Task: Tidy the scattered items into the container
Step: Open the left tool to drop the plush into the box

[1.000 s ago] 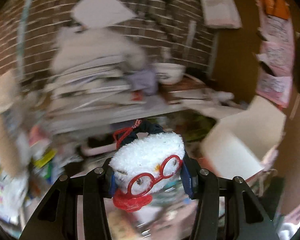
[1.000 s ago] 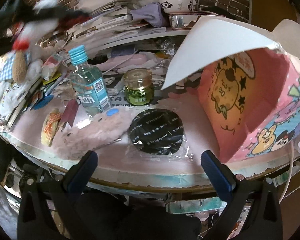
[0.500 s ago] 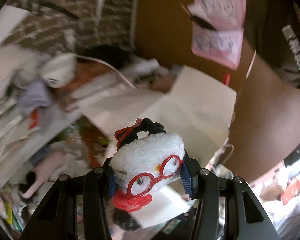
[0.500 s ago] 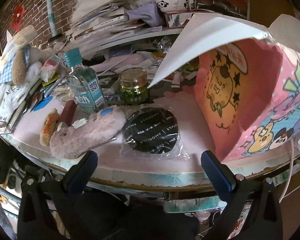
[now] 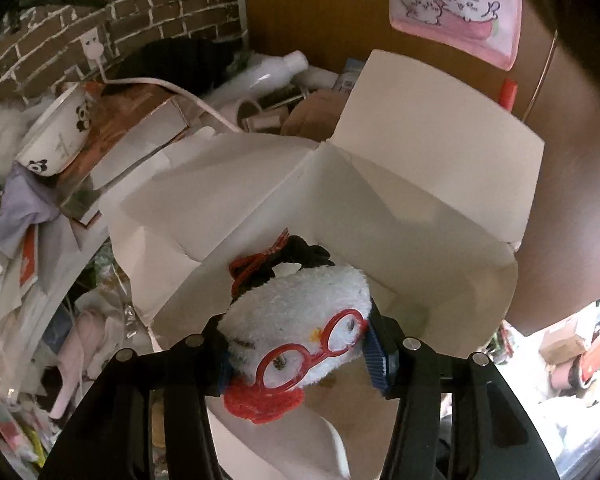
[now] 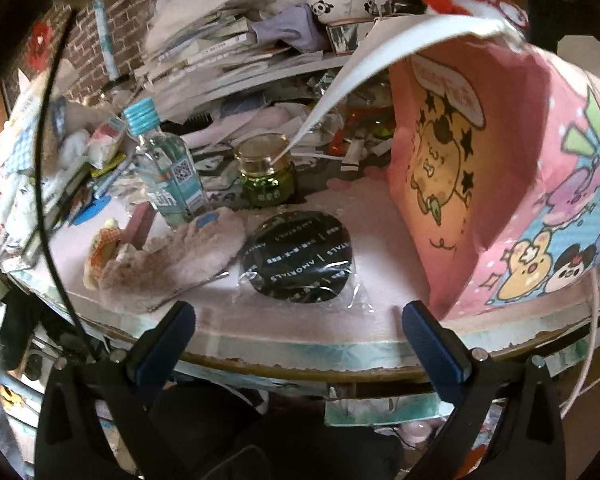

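Plush toy over the box
Left tongs (image 5: 296,350) clamp the plush toy (image 5: 300,332) above the open box (image 5: 380,208); right tongs (image 6: 300,344) gape empty, near it.

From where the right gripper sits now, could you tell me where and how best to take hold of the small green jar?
Grip the green jar across its squat glass body, just under the gold lid, coming in level from the front. It stands upright, so its round sides give the open right gripper two opposite faces. Mind the bottle on its left and the white box flap whose tip hangs over the lid.

cluttered home desk (image 6: 300,344), brick wall (image 5: 52,40), stacked books (image 6: 220,48)
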{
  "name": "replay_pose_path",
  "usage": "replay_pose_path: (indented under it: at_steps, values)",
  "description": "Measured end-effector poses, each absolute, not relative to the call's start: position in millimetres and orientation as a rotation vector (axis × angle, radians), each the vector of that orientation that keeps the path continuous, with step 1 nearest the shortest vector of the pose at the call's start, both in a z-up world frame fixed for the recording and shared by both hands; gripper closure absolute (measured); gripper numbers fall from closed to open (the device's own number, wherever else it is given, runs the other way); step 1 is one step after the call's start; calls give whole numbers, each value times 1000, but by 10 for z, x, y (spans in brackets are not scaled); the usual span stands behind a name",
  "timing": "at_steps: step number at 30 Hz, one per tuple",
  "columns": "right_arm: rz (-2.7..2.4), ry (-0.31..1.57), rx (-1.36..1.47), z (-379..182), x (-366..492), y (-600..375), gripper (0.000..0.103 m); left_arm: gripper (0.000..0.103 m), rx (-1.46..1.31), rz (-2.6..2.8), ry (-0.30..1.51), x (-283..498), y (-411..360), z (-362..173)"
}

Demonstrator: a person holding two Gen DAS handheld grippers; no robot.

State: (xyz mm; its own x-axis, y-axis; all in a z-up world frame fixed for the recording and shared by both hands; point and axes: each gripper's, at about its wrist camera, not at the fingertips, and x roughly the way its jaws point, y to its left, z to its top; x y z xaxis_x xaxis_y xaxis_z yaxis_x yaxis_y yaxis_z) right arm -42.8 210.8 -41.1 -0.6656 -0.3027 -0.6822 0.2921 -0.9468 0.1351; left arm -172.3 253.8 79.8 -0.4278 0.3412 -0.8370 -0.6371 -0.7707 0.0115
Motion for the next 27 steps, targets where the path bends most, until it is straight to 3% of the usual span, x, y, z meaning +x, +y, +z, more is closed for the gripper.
replay_pose_path:
  at_steps: [2,4,6,12,17,27]
  values:
    - [-2604,-27,1062,-439,-427,2127,0,50,-1165,2207,443,-1700,2523,809]
    - [-2618,-1,1038,-466,-419,2131,0,38,-1133,2231,457,-1676,2509,845]
    - [-2636,26,1019,-476,-406,2130,0,19,-1068,2263,457,-1606,2462,931]
    - [-2653,51,968,-491,-374,2135,0,10,-894,2338,408,-1319,2175,1221]
    - [-2630,-8,896,-499,-330,2209,0,9,-786,2483,320,-1046,1698,1330]
    - [-2661,2,810,-540,-315,2195,8,6,-747,2744,95,-417,641,1053]
